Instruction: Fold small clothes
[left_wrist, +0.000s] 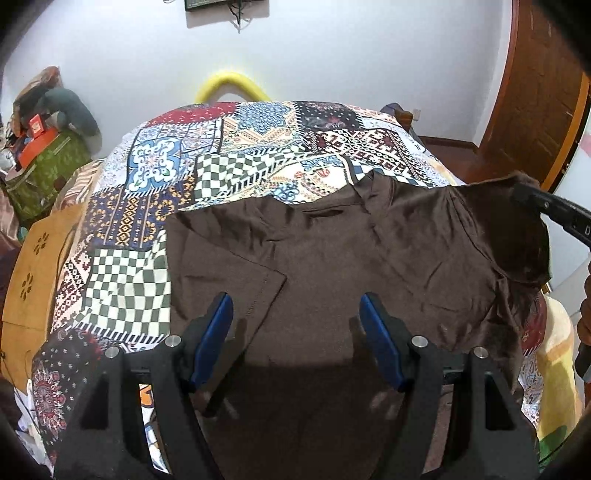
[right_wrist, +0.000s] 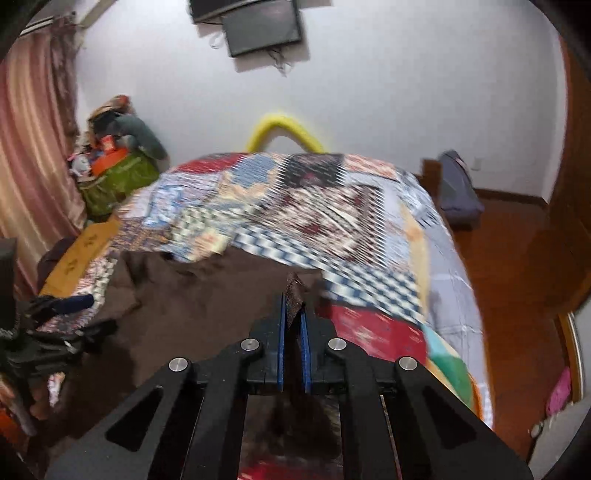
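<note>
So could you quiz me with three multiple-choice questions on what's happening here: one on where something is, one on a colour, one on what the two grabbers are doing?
1. Where does the garment lie?
A. On the wooden floor
B. On the patchwork bedspread
C. On the green bag

2. What colour is the garment?
A. Dark brown
B. Yellow
C. Pink

3. What state are the grippers in?
A. Both open
B. Both shut on cloth
C. Left open, right shut on cloth

Answers:
1. B: the brown shirt is spread over the patchwork bedspread.
2. A: its cloth is dark brown in both views.
3. C: the left gripper has its blue pads wide apart above the shirt, while the right gripper pinches a raised corner of it between closed pads.
</note>
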